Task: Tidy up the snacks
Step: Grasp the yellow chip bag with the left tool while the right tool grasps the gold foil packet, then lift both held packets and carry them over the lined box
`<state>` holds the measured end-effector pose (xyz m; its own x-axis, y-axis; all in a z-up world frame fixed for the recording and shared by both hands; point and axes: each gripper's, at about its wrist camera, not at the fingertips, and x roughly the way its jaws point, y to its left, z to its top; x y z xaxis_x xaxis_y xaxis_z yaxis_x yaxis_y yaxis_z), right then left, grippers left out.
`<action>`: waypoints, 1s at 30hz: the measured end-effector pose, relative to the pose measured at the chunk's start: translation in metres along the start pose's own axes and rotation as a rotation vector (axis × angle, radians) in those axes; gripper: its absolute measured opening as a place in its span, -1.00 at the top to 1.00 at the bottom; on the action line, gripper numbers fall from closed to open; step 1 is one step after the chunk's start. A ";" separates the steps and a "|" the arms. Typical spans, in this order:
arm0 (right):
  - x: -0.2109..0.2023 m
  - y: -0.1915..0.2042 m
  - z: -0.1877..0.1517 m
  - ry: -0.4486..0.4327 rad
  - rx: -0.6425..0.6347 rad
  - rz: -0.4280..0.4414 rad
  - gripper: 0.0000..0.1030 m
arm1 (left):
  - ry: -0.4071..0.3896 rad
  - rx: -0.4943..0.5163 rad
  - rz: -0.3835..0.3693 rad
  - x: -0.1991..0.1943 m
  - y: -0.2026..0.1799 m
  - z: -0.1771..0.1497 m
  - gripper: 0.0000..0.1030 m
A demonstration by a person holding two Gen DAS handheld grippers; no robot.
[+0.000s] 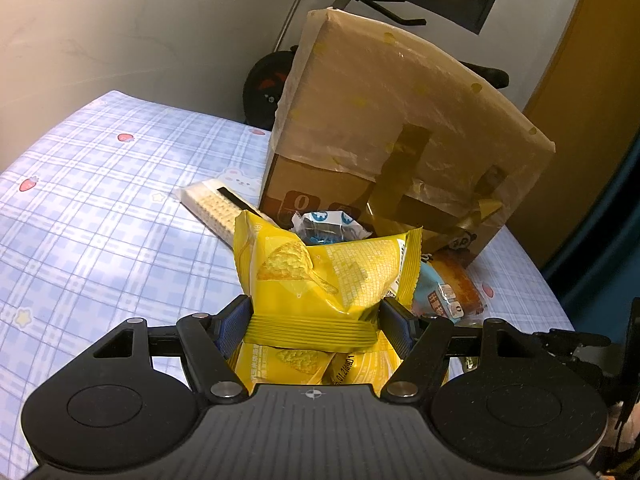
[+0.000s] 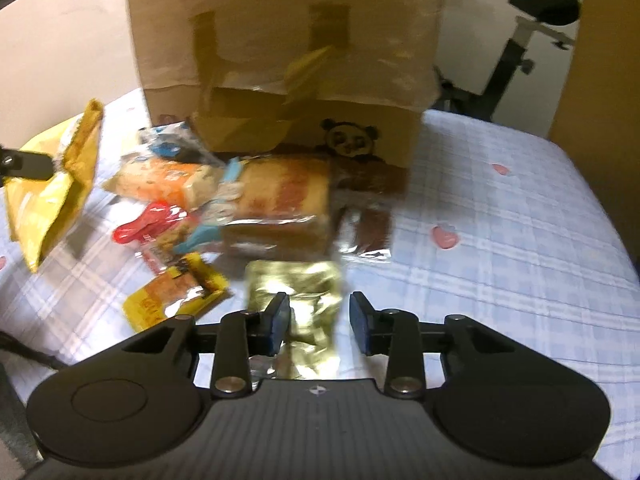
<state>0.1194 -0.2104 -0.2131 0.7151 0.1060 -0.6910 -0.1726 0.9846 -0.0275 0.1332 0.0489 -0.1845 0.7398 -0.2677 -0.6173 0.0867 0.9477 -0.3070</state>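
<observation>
left wrist view: the left tongs [image 1: 314,312] are pinching a yellow snack bag [image 1: 320,276] by its lower seam, both pads pressed against the crimped edge. ahead of the tips stands a taped cardboard box [image 1: 400,128] on a checked sheet [image 1: 100,200]. between the bag and the box lies a blue-and-white wrapper [image 1: 332,228]; to the left of the tips, a pale wafer pack [image 1: 212,204]; to the right, a wrapped cake slice [image 1: 456,280].

right wrist view: the picture is blurred. the right tongs [image 2: 320,324] sit over a gold foil packet [image 2: 304,304]. a gap shows on the right side between pad and foil, so the frame suggests no firm pinch, though the jaws stand at their narrowest. ahead of the tips lie a wrapped cake [image 2: 280,208], an orange packet [image 2: 164,180], a red item [image 2: 148,220] and a small yellow packet [image 2: 176,300], all loose in front of the box [image 2: 280,40]. the yellow bag [image 2: 52,184] hangs far left.

progress, as judged: early. one bag is lifted; most snacks are unsorted.
</observation>
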 end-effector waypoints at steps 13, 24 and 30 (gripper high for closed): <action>-0.005 0.004 -0.003 0.004 0.001 0.042 -0.27 | 0.014 0.009 -0.007 0.005 0.002 0.001 -0.41; 0.018 0.025 0.001 0.042 -0.042 0.062 -0.36 | 0.018 0.001 0.001 0.010 0.004 0.001 -0.41; 0.012 0.013 -0.002 0.024 -0.006 0.083 -0.10 | 0.017 0.011 -0.004 0.010 0.001 0.001 -0.41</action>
<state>0.1248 -0.1969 -0.2231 0.6816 0.1839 -0.7083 -0.2344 0.9718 0.0267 0.1411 0.0476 -0.1905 0.7280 -0.2741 -0.6284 0.0968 0.9485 -0.3016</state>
